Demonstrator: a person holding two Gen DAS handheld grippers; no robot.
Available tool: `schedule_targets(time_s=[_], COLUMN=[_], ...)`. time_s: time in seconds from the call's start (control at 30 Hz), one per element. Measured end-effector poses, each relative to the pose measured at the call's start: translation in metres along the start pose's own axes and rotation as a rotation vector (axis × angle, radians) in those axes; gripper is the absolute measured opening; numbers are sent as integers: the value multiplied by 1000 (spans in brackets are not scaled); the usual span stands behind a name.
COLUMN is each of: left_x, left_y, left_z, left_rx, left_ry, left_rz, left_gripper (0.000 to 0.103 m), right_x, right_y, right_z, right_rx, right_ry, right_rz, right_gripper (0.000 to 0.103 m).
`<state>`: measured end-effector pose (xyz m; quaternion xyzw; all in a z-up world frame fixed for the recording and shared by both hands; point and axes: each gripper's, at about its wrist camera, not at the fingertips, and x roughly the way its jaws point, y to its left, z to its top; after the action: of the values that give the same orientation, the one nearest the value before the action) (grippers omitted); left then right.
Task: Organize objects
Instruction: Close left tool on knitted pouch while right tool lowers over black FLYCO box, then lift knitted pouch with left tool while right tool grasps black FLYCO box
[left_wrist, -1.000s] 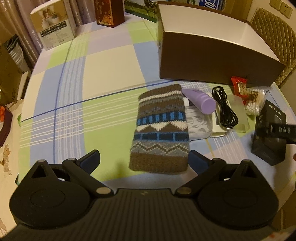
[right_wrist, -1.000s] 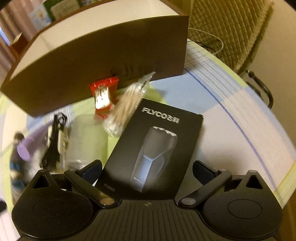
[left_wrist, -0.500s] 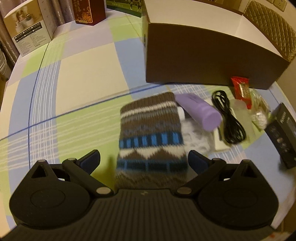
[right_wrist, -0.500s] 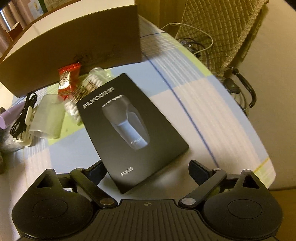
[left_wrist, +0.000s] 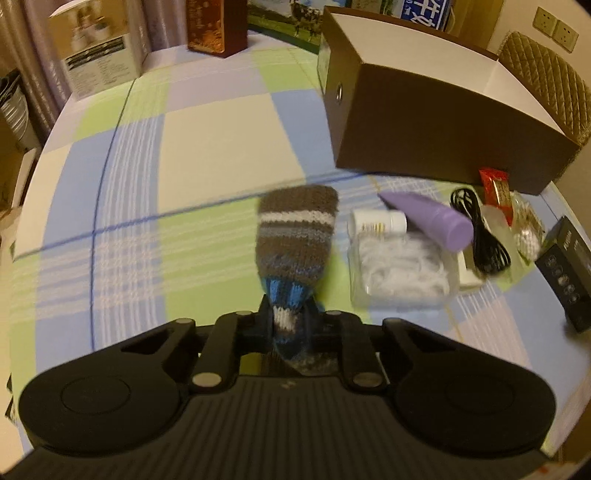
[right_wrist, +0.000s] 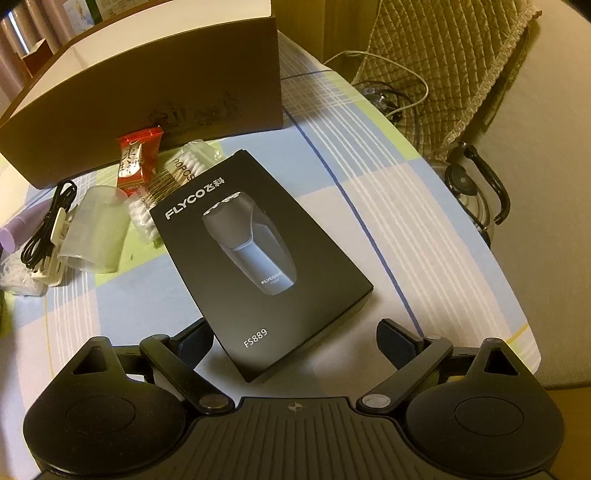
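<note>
My left gripper (left_wrist: 286, 317) is shut on the near end of a brown, blue and white knitted pouch (left_wrist: 295, 236), which stretches away from the fingers over the checked tablecloth. My right gripper (right_wrist: 295, 338) is open, its fingers either side of the near corner of a black FLYCO shaver box (right_wrist: 258, 266) lying flat. A large brown cardboard box (left_wrist: 436, 122) stands behind the items; it also shows in the right wrist view (right_wrist: 147, 96).
Right of the pouch lie a clear bag of white stuff (left_wrist: 402, 273), a small white bottle (left_wrist: 376, 221), a purple tube (left_wrist: 432, 221), a black cable (left_wrist: 480, 232), a red packet (right_wrist: 138, 158), cotton swabs (right_wrist: 173, 184) and a frosted cup (right_wrist: 96, 229). Table edge runs right (right_wrist: 480, 236); chair beyond.
My left gripper moved forward and shut on the pouch's near end, bunching it and pulling it off the white bottle and bag. My right gripper closed in on the shaver box, still open.
</note>
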<state>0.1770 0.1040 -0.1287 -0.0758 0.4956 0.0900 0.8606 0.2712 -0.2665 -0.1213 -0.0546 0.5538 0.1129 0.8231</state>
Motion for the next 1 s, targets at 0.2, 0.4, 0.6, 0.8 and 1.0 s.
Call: schedule_targets(time_s=[0.2,0.4,0.6,0.8,1.0], left_x=[-34,-38,-10,12,41], left_y=[-12,-28,-30,-16,-4], left_z=[-21,-19,-6,16,26], left_rx=[17,101,153,6,-128], left_ry=[55,-10,-19,-1,41], left_rz=[-105,-56,-52,-143,-182], left_gripper=[14,56,77,91,75], right_x=[-6,-8,-13,-20,-26], right_y=[-2,-4,-6,-14,-17], right_z=[-2,-3,-5,-5,1], right_rx=[-11,-9,-17,-29,-45], right_ry=[-3,-5,-18,-43,-64], right_rz=[-4,-1,1,11,23], right_gripper=[93,94,94,94,94])
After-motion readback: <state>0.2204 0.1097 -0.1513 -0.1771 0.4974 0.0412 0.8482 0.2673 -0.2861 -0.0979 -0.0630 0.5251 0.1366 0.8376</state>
